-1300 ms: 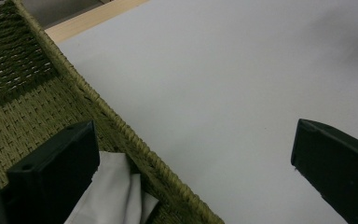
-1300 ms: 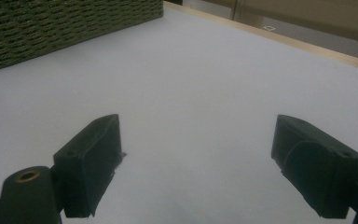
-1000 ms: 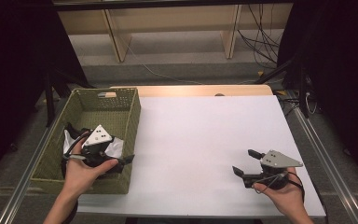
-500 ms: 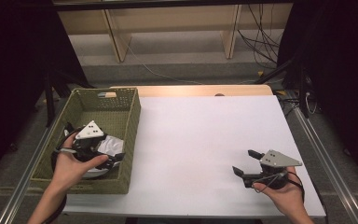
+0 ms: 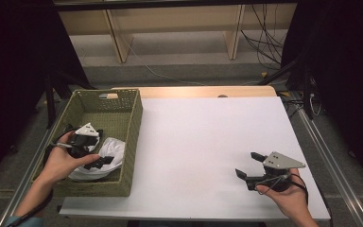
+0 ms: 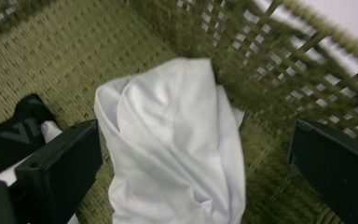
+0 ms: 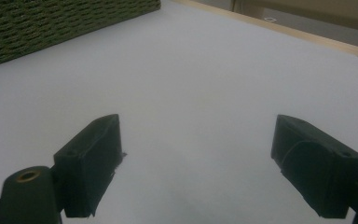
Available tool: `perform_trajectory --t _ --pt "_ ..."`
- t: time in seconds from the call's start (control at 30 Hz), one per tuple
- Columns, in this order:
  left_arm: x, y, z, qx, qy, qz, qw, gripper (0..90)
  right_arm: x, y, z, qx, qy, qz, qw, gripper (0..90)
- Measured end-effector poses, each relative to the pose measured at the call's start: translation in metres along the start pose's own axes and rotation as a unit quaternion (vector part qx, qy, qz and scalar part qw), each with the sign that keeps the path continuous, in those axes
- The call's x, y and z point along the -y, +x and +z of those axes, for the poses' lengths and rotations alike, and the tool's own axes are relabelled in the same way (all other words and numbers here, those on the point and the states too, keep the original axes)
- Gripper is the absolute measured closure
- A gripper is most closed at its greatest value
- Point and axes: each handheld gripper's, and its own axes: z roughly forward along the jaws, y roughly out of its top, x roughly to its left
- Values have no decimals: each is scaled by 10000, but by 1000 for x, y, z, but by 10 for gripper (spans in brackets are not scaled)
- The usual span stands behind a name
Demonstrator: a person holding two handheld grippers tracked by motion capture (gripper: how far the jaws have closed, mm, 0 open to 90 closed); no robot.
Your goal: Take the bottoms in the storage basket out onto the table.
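white cloth [image 6: 177, 149] lies in green basket [image 5: 123, 118] at lower left of high view, between wide-open jaws of left gripper [image 5: 99, 161], ungripped | left gripper view adds a black garment [image 6: 16, 133] at left edge | right gripper [image 5: 250, 165] wide open, empty, over white table [image 5: 208, 137] at lower right

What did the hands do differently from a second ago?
The left gripper slid a little toward the near end of the green basket and now sits open over the white cloth, not gripping it. The right gripper stayed open, resting on the white table.
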Motion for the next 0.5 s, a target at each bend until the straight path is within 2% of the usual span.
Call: perform_trajectory --t 0.1,0.13,0.23,0.37,0.47,0.5 --pt "3 5 4 -17 269 78 9996 30 0 0 0 -6 8 -6 10000 171" --pt "4 8 6 34 413 94 9991 31 0 0 0 2 24 -3 10000 172" --pt "7 9 5 -27 516 173 9985 56 -1 1 0 10 10 -22 10000 172" --pt "9 11 4 0 592 155 9981 64 -1 0 0 17 -10 -28 10000 172" --pt "11 14 3 -25 898 245 9957 68 -1 1 0 33 -4 -39 10000 173" --pt "12 15 3 -28 924 221 9955 69 -2 1 0 50 -25 -63 10000 173"
